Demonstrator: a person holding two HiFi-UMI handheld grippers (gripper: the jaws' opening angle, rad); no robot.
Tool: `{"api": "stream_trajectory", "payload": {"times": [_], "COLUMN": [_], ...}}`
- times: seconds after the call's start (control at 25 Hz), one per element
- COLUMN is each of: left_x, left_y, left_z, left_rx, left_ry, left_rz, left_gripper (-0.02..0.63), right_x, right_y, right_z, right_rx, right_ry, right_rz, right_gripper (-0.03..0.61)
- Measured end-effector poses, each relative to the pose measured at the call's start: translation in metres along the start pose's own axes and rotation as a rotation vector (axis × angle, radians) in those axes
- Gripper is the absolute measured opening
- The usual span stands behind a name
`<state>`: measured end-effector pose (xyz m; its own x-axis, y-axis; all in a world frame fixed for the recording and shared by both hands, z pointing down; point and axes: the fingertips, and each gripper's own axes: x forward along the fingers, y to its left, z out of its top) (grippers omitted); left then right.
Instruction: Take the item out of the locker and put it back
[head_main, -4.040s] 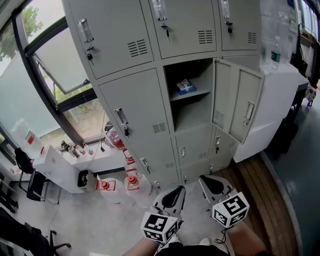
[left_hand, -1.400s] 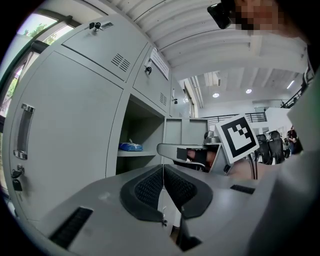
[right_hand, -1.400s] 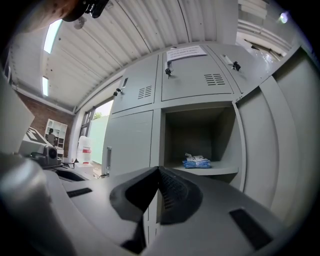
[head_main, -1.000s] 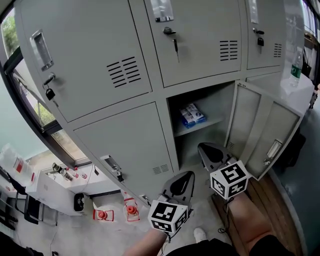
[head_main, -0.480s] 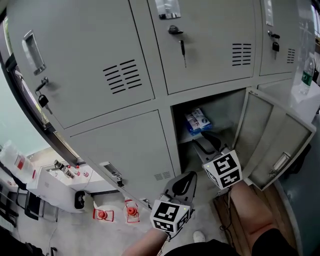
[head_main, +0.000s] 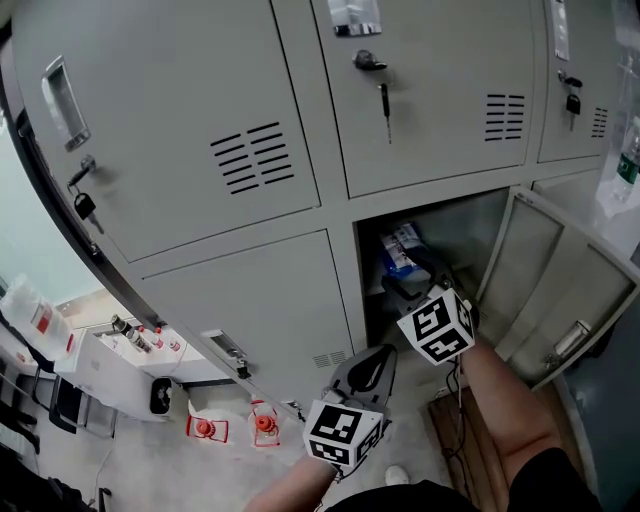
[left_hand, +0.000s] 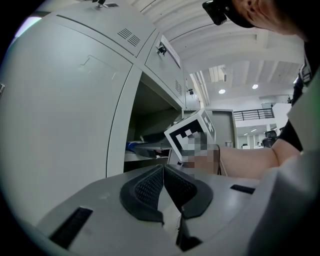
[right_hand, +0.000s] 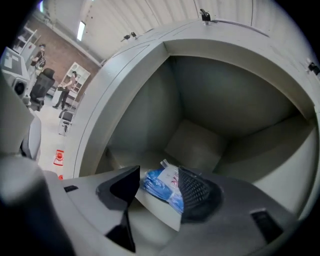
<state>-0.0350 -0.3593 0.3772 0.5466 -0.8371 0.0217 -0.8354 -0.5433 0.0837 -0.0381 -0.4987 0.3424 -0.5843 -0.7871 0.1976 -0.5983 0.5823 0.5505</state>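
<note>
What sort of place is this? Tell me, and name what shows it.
Probably a locker area in a workplace hall: a bank of grey metal lockers with keys in the locks, one open with a blue packet on its shelf, and a white bench of small bottles nearby.

Red objects (head_main: 263, 424) on the grey floor (head_main: 180, 475), small bottles (head_main: 130, 338) on a white cabinet (head_main: 105, 372)

A bank of grey metal lockers (head_main: 200, 130) stands straight ahead. To their left a dark-framed window (head_main: 25, 265) lets in daylight over a low white cabinet (head_main: 92, 385) on the pale floor (head_main: 150, 465); wooden boards (head_main: 470, 440), possibly a platform, lie at right. Round ceiling lights (left_hand: 221, 91) glow beyond
</note>
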Motion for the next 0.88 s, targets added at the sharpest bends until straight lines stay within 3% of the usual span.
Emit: {"api": "stream_trajectory", "payload": {"times": [0.36,0.52,0.64,0.88], "left_x": [0.011,0.014,0.015,0.016], "left_y": [-0.002,-0.006,-0.006,-0.004], "left_z": [-0.002,-0.002,-0.003,-0.004], "left_rx": [0.003,0.004,0.000,-0.003], "left_ry": [0.009,0.009,0.011,0.011], "left_rz": [-0.019,-0.032,-0.033,-0.028], "left_gripper": [0.018,0.018,0.018,0.018], "right_x": [0.015,0.022,0.025,0.027], "right_y": [-0.017,-0.026,-0.031,-0.033], "right_z": [-0.008,-0.017,-0.026,-0.029], "right_rx": [-0.048,-0.024,-0.018,0.001], "right_ry": [0.074,0.132,0.171,0.193], "right_rz": [0.008,0.026,0.017,0.000], "right_gripper": [0.308,0.304,0.195,0.179]}}
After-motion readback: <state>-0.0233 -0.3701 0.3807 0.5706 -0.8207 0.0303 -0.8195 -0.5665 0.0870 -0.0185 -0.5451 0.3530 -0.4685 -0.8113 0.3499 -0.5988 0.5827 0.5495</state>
